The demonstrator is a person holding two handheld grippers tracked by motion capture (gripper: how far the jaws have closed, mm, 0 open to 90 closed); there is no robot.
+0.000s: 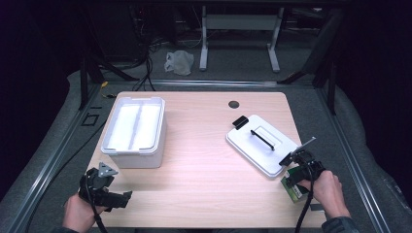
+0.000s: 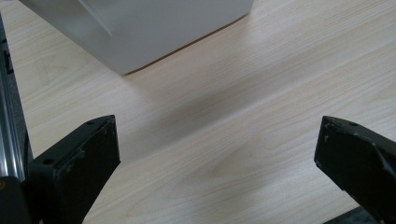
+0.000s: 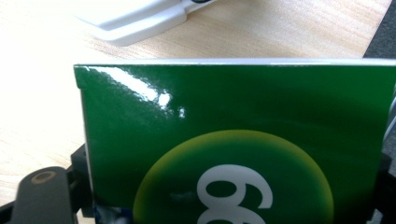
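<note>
Green and glossy, the box (image 3: 233,140) sat clamped between the jaws of our right tool (image 1: 297,180), just short of the white lid (image 1: 260,143). Our left tool (image 1: 104,187) gaped over bare worktop (image 2: 233,116), the bin (image 1: 133,131) beyond it.

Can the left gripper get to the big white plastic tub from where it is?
Probably yes. The left gripper sits open near the table's front edge, and the white plastic tub stands just beyond it, with bare wooden table between them and nothing in the way.
</note>
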